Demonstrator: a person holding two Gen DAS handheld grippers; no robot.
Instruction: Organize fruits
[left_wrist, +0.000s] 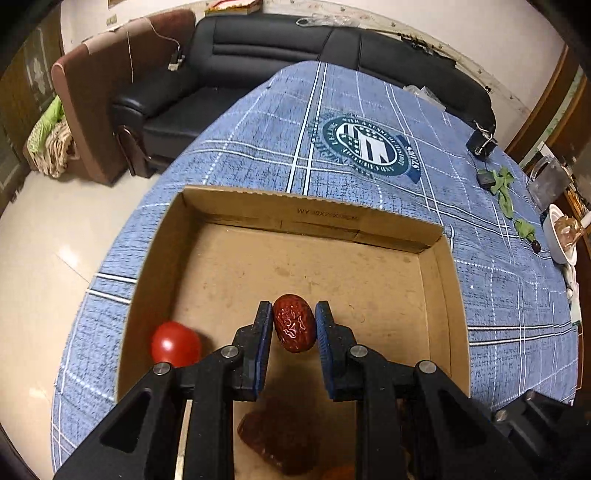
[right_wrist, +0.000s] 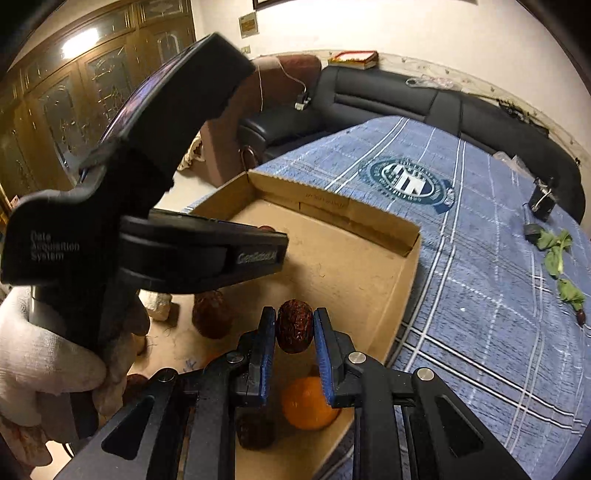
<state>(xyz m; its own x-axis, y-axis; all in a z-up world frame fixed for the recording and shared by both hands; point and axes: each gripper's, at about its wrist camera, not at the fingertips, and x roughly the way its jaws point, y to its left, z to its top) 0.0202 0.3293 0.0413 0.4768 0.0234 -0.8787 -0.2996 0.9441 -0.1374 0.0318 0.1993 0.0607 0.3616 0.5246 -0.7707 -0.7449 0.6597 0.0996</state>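
My left gripper (left_wrist: 293, 325) is shut on a wrinkled red date (left_wrist: 294, 323) and holds it above the open cardboard box (left_wrist: 314, 214). A red tomato (left_wrist: 175, 343) lies at the box's left wall, and another date (left_wrist: 280, 439) lies on the floor under the fingers. My right gripper (right_wrist: 294, 328) is shut on a second red date (right_wrist: 294, 325) over the same box (right_wrist: 369, 225). Below it lie an orange (right_wrist: 308, 402) and more dates (right_wrist: 212, 319). The left gripper's body (right_wrist: 166, 251), held by a gloved hand, fills the left of the right wrist view.
The box sits on a table with a blue plaid cloth (left_wrist: 369, 122). Green leaves (left_wrist: 504, 192), a small dark fruit (left_wrist: 535, 245), a black clip (left_wrist: 480, 142) and a white bowl (left_wrist: 557, 236) are at the far right. A black sofa (left_wrist: 258, 55) stands behind the table.
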